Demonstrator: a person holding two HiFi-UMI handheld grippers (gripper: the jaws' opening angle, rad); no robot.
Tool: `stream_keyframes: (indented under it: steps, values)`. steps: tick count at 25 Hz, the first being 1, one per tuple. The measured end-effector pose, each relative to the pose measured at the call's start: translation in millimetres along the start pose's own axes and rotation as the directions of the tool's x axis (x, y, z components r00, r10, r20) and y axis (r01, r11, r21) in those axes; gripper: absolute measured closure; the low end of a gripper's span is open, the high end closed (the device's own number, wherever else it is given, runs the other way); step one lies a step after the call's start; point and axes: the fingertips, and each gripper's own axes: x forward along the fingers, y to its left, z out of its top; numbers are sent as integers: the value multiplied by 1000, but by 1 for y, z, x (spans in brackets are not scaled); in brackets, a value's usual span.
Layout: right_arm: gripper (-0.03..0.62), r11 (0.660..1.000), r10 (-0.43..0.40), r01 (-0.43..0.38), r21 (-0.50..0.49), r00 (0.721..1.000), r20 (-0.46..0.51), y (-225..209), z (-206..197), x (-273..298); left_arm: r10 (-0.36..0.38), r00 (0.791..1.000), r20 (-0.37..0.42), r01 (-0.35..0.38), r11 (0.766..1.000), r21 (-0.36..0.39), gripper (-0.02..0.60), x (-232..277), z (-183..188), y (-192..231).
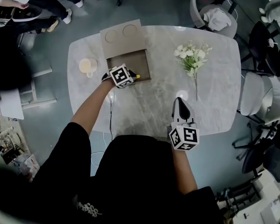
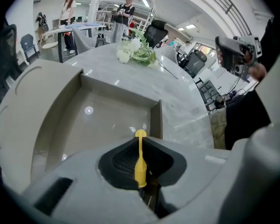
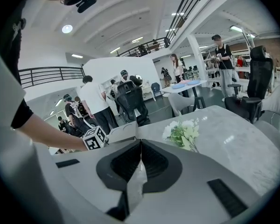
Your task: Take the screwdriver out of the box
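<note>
The screwdriver (image 2: 140,166) is yellow and sits pinched between the jaws of the left gripper (image 1: 132,75), running lengthwise along the slot between the dark pads with its rounded end poking out past the tips; in the head view that yellow end shows just beyond the gripper, at the near right corner of the box (image 1: 129,62); whether it still touches the box floor or the rim I cannot tell. The box is a shallow grey-brown tray, open, its inside otherwise bare; its lid (image 1: 122,33) lies flat on the far side, touching the box, with two round marks on it. The left gripper points steeply down at that corner, the person's bare forearm reaching to it from the near edge of the desk (image 1: 214,87). The right gripper (image 1: 180,100) hovers over the near part of the desk, well apart from the box; its jaws are pressed together with nothing between them, as the right gripper view shows. A pale cup (image 1: 87,66) stands just left of the box; a spray of white flowers (image 1: 192,58) lies to the right of it, stem toward the person. The desk top is light marble with rounded corners; chairs stand round it; people stand in the room beyond.
</note>
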Motion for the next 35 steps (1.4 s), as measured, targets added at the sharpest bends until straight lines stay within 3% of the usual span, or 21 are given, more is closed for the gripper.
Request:
stream_keyframes:
  steps: [8, 16, 23, 35]
  values:
    - [582, 1000, -10, 10, 4, 1000, 3, -1, -1, -8, 80, 997, 0, -80, 997, -2, 546, -5, 0, 7]
    - [582, 1000, -11, 11, 12, 1000, 5, -3, -3, -9, 95, 995, 4, -95, 995, 25, 532, 3, 3, 9]
    - [582, 1000, -22, 22, -1, 1000, 10, -4, 1, -9, 74, 997, -4, -74, 997, 29, 475, 4, 2, 10]
    - [582, 1000, -14, 14, -15, 1000, 6, 5, 0, -7, 122, 992, 13, -122, 992, 34, 512, -1, 1, 18]
